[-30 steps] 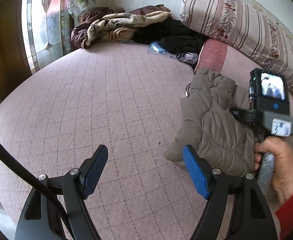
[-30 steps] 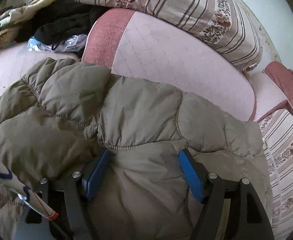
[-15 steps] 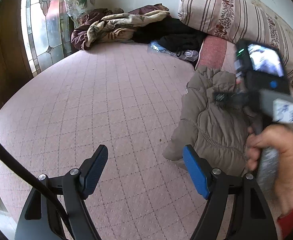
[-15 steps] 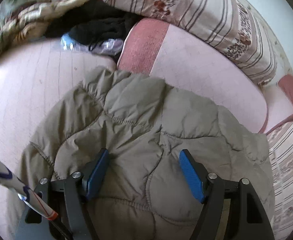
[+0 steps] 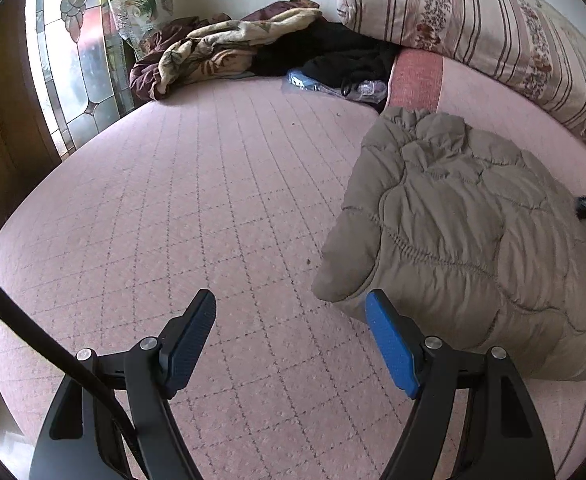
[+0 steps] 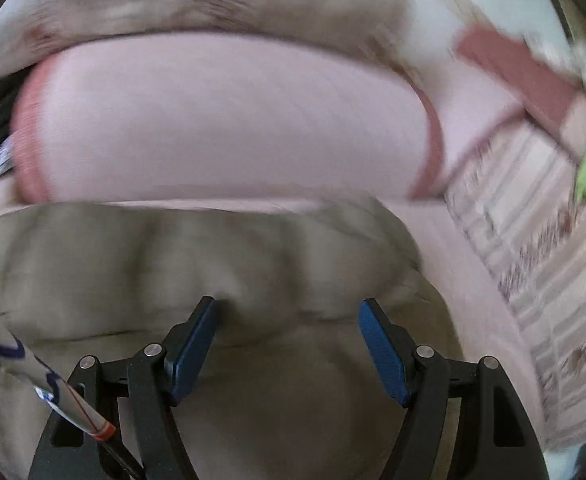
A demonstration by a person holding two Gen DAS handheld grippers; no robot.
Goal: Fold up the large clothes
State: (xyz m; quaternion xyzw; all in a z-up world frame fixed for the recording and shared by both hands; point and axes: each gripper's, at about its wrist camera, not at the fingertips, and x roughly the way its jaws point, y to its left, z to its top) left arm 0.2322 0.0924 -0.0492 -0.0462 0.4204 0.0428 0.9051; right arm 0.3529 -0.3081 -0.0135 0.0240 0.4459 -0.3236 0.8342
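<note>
**Square up the folded jacket before letting it be**

On the pink quilted bed (image 5: 197, 200), the khaki puffer jacket (image 5: 465, 232) lies bundled. Left gripper (image 5: 291, 338) and right gripper (image 6: 287, 342): jaws spread, pinching nothing. Press trapped air out, then tuck loose edges.

Left wrist view angled down over bed (image 5: 197, 200), right close (blurred), both sharing jacket (image 5: 465, 232).

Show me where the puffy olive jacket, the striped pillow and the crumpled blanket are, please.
Puffy olive jacket (image 5: 461, 224): left wrist view, on its quilted top.
Striped pillow (image 5: 473, 20): left wrist view, on its striped face.
Crumpled blanket (image 5: 213, 50): left wrist view, on its beige folds by the window.
</note>
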